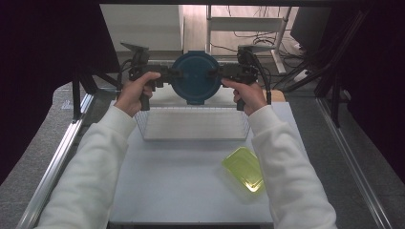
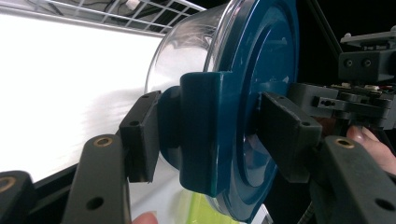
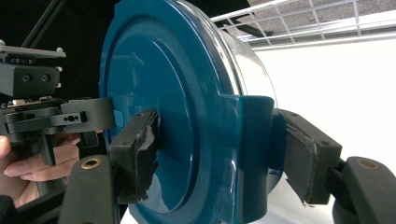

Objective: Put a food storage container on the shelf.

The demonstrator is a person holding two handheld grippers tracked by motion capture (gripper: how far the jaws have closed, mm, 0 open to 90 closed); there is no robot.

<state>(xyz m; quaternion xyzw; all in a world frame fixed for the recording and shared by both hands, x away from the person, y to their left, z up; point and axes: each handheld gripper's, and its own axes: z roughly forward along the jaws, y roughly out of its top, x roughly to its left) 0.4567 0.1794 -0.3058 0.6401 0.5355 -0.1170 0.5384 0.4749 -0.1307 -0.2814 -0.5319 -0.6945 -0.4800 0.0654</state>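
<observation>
**Round container held between two grippers above a wire basket**

White table (image 1: 181,181) under dark curtained surroundings, with a desk and loose cables on the floor beyond its far edge. At the far end of the table stands a wire basket (image 1: 193,124); nearer the person, to the right, lies a yellow-green lid (image 1: 243,168). A clear round container (image 2: 187,46) with a dark blue lid (image 1: 196,78) is held in the air over the basket's far side, tipped so the lid faces the high camera. The left gripper (image 1: 173,74) is closed on a blue latch tab (image 2: 201,130) at the lid's left edge, one jaw on the lid's face and the other behind the tab. The right gripper (image 1: 215,73) is closed likewise on the opposite tab (image 3: 254,154); its jaw padding looks torn. White-sleeved hands grip both handles, the left hand (image 1: 136,90) and the right hand (image 1: 248,95).
</observation>
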